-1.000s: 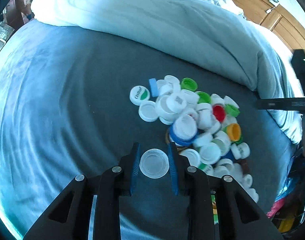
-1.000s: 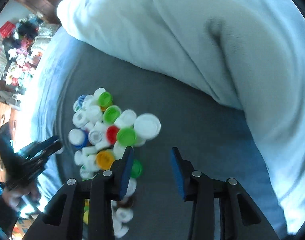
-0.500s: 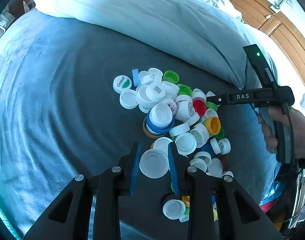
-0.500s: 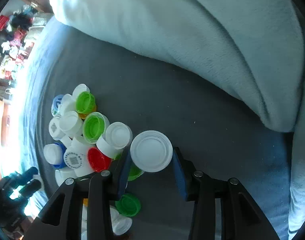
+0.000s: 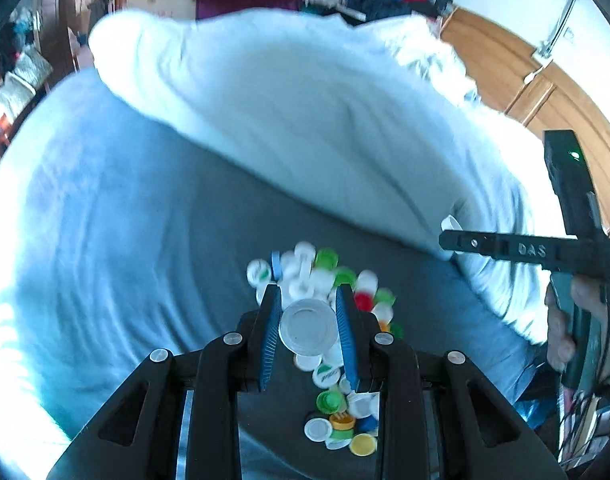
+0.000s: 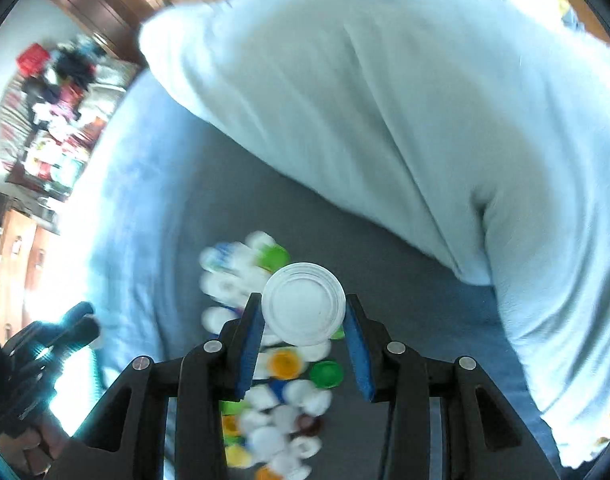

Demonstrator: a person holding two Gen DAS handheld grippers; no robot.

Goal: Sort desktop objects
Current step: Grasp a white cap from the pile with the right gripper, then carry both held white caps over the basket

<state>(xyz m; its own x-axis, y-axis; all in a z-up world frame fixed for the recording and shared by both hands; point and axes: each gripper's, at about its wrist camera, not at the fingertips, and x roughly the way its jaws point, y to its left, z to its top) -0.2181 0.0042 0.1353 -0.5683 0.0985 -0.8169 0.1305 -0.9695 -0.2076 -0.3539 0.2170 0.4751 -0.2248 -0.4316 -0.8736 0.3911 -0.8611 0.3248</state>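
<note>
a round white plastic lid (image 5: pixel 307 328) is held edge to edge in the jaws of the left gripper (image 5: pixel 308 334), its hollow face turned toward the camera and no long axis to be told. a larger round white ridged lid (image 6: pixel 303 303) is clamped the same way in the right gripper (image 6: pixel 305 328). both lids are now raised above the pile of white, green, orange and red bottle caps (image 5: pixel 337 360) on the grey bed sheet (image 5: pixel 177 248); half a second ago they were low beside that pile.
</note>
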